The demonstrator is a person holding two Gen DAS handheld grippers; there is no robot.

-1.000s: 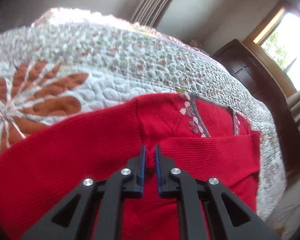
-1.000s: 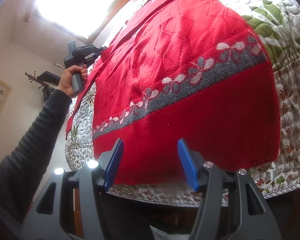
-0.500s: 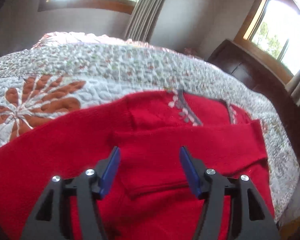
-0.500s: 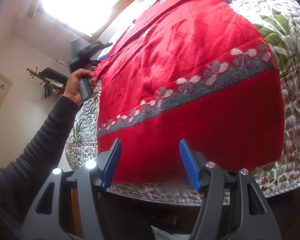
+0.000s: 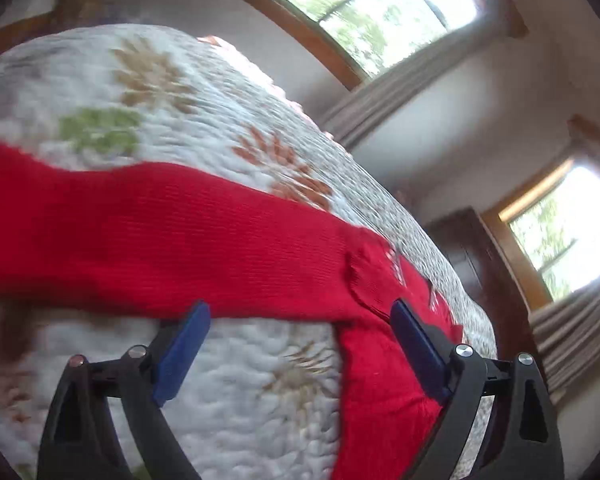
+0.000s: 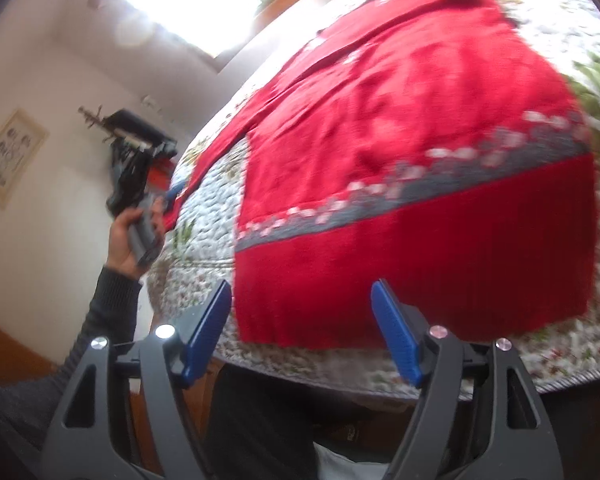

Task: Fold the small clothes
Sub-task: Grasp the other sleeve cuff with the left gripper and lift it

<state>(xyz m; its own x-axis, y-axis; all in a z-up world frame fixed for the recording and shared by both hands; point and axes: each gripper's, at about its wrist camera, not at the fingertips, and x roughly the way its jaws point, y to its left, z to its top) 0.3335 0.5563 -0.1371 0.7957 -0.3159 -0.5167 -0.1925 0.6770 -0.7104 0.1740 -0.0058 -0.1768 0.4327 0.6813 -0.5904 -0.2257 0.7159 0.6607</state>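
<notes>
The right gripper has its fingers spread wide, holding nothing, just in front of the bottom edge of the red sweater. The sweater lies flat on the quilted bed and stretches away from it. Farther off, the left gripper is spread too. The long sleeve lies sideways just past its fingers, so the left is nearer to it.
</notes>
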